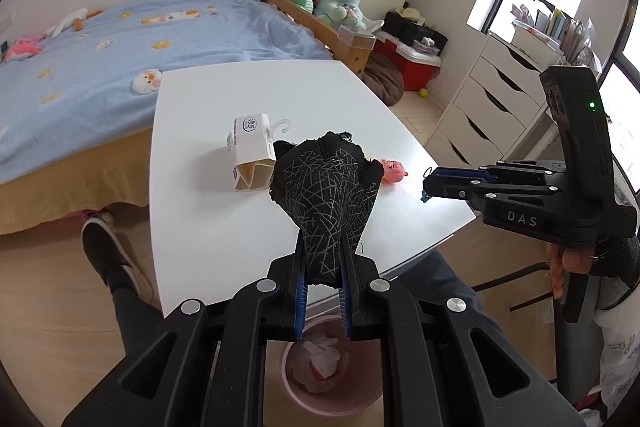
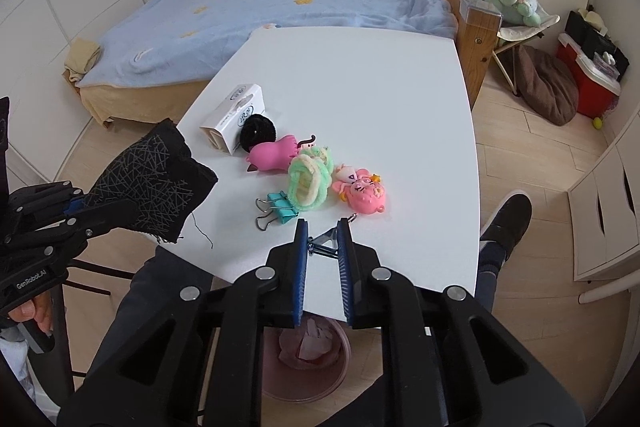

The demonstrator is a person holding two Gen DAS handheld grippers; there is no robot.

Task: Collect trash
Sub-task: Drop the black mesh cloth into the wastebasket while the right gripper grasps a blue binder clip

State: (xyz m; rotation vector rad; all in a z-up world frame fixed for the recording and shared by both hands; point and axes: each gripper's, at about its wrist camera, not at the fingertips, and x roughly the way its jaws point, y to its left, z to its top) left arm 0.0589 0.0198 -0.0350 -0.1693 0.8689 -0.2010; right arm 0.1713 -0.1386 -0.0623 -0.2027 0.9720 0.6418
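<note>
My left gripper (image 1: 323, 247) is shut on a black cloth scrap with grey line pattern (image 1: 326, 187), held above the white table's near edge; it also shows in the right wrist view (image 2: 150, 179). A pink trash bin (image 1: 332, 379) with crumpled paper sits on the floor below, seen too in the right wrist view (image 2: 306, 359). My right gripper (image 2: 322, 227) is slightly open, empty, over a metal clip (image 2: 322, 245) at the table edge. A white carton (image 1: 252, 153) lies on the table (image 1: 280, 91).
On the table lie a black pompom (image 2: 258, 133), pink toy (image 2: 274, 151), green-yellow fuzzy ring (image 2: 310, 181), teal binder clip (image 2: 280, 211) and pink keychain figures (image 2: 362, 189). A bed (image 2: 280, 11) stands behind; drawers (image 1: 480, 107) to the right. My shoe (image 2: 506, 221) is beside the table.
</note>
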